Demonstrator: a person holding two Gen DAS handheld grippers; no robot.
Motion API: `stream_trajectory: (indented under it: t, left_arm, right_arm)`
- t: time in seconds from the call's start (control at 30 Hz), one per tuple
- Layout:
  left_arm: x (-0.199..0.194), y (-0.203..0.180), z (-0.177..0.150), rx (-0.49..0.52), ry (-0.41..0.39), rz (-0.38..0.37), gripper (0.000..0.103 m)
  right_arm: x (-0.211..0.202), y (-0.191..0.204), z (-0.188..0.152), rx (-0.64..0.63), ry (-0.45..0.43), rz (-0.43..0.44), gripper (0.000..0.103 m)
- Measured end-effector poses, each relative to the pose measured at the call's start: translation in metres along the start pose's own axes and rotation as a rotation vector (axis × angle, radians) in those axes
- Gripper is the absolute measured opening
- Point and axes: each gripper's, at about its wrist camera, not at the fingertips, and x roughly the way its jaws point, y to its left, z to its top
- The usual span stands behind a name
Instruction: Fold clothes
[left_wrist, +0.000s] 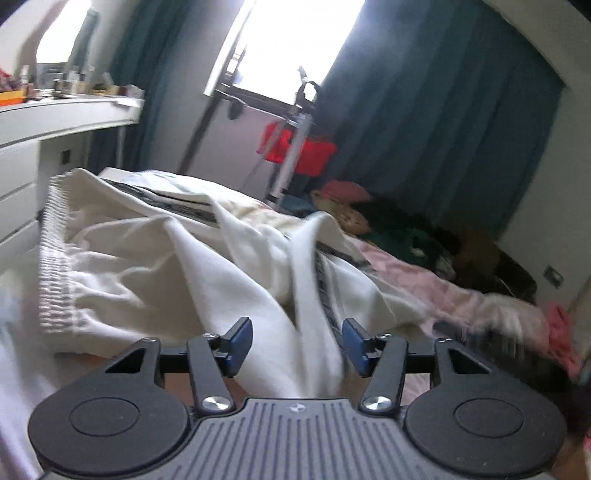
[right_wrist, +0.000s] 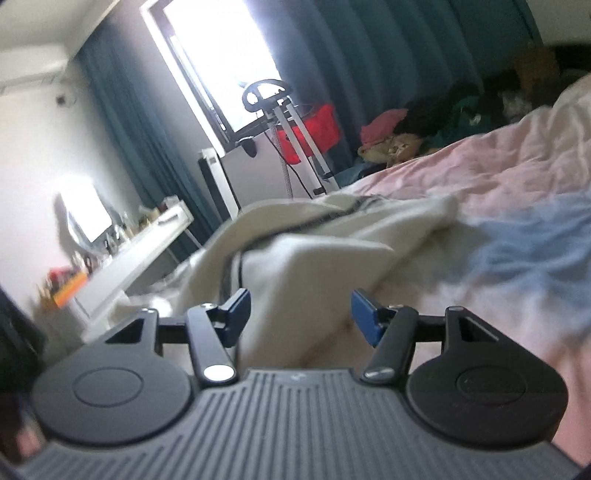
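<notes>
Left wrist view: left gripper (left_wrist: 297, 347) fingers stand apart, blue pads (left_wrist: 242, 341) clear of cloth on both sides, nothing pinched, though a raised fold of the cream-white trousers with dark side stripe (left_wrist: 184, 266) runs straight out from between them. Ribbed elastic waistband (left_wrist: 55, 258) lies off to the left of the fingers, so the garment's long axis goes from waistband at left across to the right and away over the pink bedsheet (left_wrist: 424, 273). Right wrist view: right gripper (right_wrist: 301, 314) fingers also spread wide, holding nothing; same trousers (right_wrist: 314, 254) sit just ahead and slightly left of its fingers, a folded corner nearest, blurred. Pale blue cloth (right_wrist: 535, 236) lies to the right, beside the trousers. My read: left is the nearer one, already straddling the fold; it only needs to close. Right has to reach forward and left for the far edge. Dressing tabletop, white (left_wrist: 70, 107), is beyond the bed, well apart.
</notes>
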Motion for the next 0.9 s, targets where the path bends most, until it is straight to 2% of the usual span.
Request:
stream_trajectory:
  t: [0.13,0.33,0.5,0.6,0.7,0.73,0.77,0.9]
  left_arm:
    - [0.007,0.024,0.008,-0.056,-0.028,0.039,0.06]
    - [0.051,0.06,0.011,-0.188,0.025,0.047,0.06]
    - [0.085,0.08,0.001,-0.243,0.069,0.054,0.06]
    - [0.107,0.088,-0.004,-0.264,0.098,0.056,0.06]
    - [0.121,0.095,-0.008,-0.284,0.105,0.044,0.06]
    - [0.123,0.096,-0.009,-0.284,0.097,0.033,0.059]
    - [0.124,0.097,-0.011,-0.286,0.084,0.022,0.058]
    - [0.12,0.1,-0.01,-0.304,0.05,-0.007,0.057]
  right_arm:
    - [0.081,0.015,0.05,0.074,0.036,0.011,0.064]
    - [0.221,0.036,0.102,0.057,0.085,-0.15,0.064]
    - [0.307,0.019,0.116,0.061,0.147,-0.341,0.064]
    - [0.341,0.001,0.118,0.064,0.173,-0.408,0.064]
    - [0.361,-0.008,0.113,0.026,0.215,-0.44,0.062]
    - [0.368,-0.011,0.111,0.013,0.23,-0.45,0.04]
    - [0.368,-0.011,0.109,-0.008,0.228,-0.48,0.012]
    - [0.342,-0.003,0.118,-0.071,0.128,-0.484,0.009]
